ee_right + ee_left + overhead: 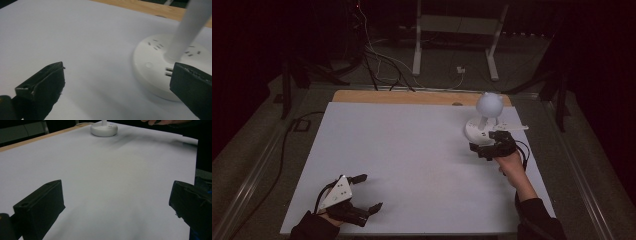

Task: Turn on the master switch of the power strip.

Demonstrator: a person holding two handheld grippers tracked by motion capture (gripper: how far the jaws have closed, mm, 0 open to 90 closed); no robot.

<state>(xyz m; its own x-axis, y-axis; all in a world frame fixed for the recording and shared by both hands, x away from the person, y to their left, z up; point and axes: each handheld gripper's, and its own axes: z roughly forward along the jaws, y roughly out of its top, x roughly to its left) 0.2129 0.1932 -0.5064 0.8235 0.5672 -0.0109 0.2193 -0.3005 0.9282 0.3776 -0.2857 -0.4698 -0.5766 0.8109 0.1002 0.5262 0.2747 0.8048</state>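
Note:
A white desk lamp stands at the table's far right, with a round base [476, 131] that carries sockets, a thin stem [186, 30] and a globe head [489, 104]. My right gripper [488, 141] is open just in front of that base. In the right gripper view the base [155, 65] lies ahead between the jaws, its right part behind the right jaw, and the right gripper [117, 82] holds nothing. My left gripper [369, 192] rests open near the front left edge. In the left gripper view the left gripper [117, 202] is empty and the lamp base [104, 129] is far off.
The white tabletop [412, 150] has a wooden strip [412, 96] along its far edge. Beyond it, on the dark floor, are loose cables [382, 65] and a white metal frame [457, 30]. A hand [160, 122] shows at the top of the left gripper view.

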